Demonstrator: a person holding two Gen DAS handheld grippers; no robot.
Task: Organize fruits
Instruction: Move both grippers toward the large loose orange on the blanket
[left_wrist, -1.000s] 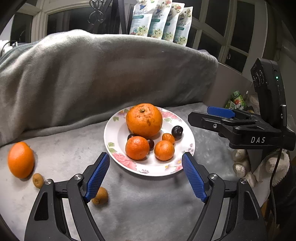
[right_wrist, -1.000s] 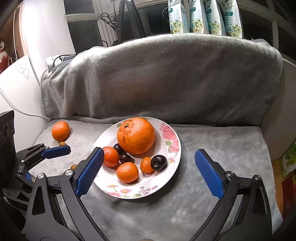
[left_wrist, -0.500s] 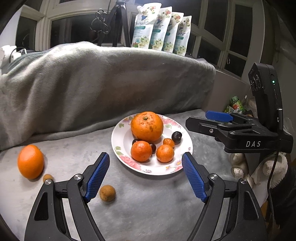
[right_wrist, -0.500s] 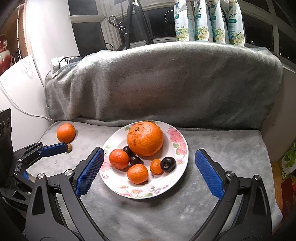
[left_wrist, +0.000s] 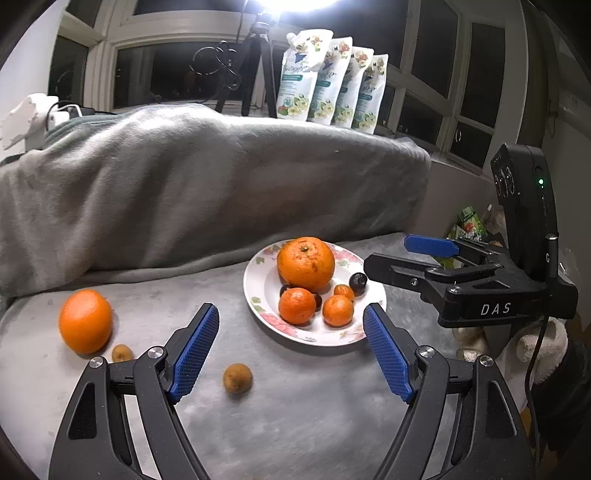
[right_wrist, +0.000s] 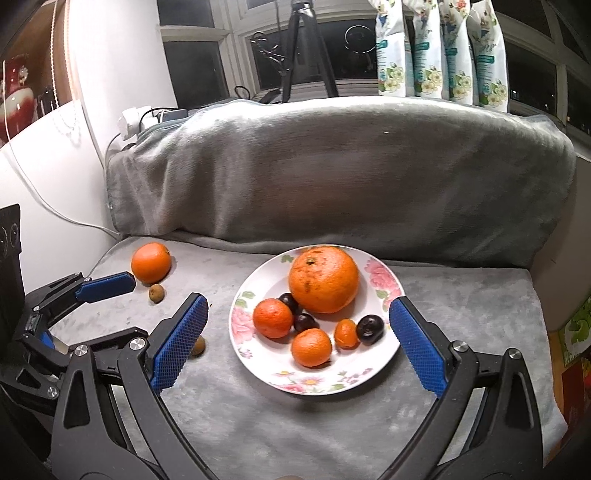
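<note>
Grey plush blanket lies bare below our white floral plate of oranges and dark plums at frame centre. Our left gripper and right gripper hang spread wide, empty; a loose round orange sits centre-left.

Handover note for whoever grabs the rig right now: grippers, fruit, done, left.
Left gripper: open, empty, above the grey blanket short of the plate.
Right gripper: open, empty, its fingers either side of the plate in its own view, not touching it.
Flowered plate: holds the big orange, three small oranges, e.g., and three dark plums, e.g..
Loose on the blanket, left of the plate: one orange and two small brown fruits.
Done: seven fruits plated.
Left: probably move the three loose fruits onto the plate.
</note>
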